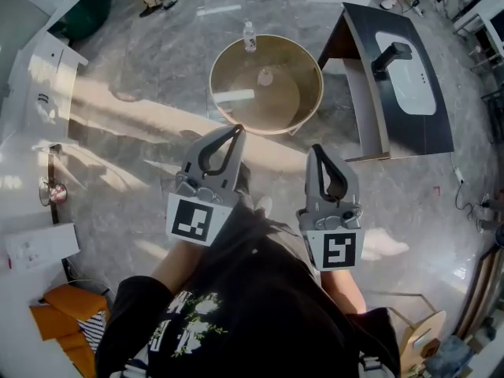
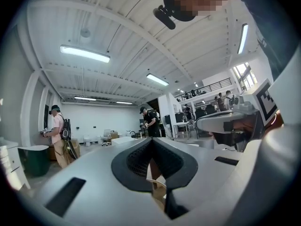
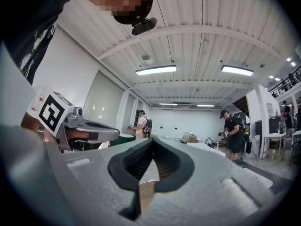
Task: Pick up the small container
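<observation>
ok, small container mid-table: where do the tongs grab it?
Its round sides, probably, coming in level from the near edge of the round table: the small container looks round from above and stands alone, the bottle behind at the rim.

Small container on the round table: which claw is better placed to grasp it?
Probably left: in the head view the left claw lies nearer the small pale container on the round beige table than the right claw. Both are shut, empty.

The small pale container (image 1: 265, 76) sits near the round table's (image 1: 303, 93) middle.
</observation>
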`<state>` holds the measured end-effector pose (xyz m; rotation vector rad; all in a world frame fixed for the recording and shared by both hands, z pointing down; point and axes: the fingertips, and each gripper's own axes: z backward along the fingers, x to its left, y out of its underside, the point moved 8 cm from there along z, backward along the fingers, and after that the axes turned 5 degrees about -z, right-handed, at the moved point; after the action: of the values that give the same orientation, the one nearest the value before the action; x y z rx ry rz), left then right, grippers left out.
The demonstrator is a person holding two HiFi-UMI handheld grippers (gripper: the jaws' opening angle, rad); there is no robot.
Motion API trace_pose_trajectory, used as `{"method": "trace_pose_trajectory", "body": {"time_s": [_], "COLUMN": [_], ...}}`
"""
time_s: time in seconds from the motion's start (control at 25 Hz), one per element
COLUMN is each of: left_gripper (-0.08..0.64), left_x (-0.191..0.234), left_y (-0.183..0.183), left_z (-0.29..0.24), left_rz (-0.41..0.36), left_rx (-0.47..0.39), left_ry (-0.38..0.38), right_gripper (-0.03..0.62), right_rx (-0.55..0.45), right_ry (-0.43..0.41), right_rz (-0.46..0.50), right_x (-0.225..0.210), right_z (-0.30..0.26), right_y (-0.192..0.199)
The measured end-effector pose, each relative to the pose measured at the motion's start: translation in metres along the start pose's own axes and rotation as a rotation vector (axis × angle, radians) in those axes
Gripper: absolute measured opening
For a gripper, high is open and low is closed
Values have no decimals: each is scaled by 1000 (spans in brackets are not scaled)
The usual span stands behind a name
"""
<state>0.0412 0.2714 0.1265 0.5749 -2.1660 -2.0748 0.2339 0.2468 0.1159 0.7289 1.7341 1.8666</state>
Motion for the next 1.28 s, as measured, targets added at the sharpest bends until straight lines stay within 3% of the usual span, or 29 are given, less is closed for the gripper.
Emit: {"method": "trace_pose_trajectory", "body": {"time_s": [0.36, 0.68, 1.04, 1.28], "left_gripper": [14, 14, 14, 14], "left_x": [32, 55, 112, 167], "left_y": [12, 18, 9, 15], "left_z": [-42, -113, -204, -233], "left_rz": [-22, -38, -71, -62], "left_rx": [5, -7, -6, 4], "left_ry": [-12, 48, 72, 68], "right_gripper": [-5, -5, -5, -5], "right_rx": [18, 40, 48, 40], "right_ry": [21, 64, 80, 83], "right_rz": [-10, -12, -16, -23], "right_x": [-26, -69, -121, -121], "right_z": [-42, -91, -185, -252], "right_y": [14, 28, 32, 29]}}
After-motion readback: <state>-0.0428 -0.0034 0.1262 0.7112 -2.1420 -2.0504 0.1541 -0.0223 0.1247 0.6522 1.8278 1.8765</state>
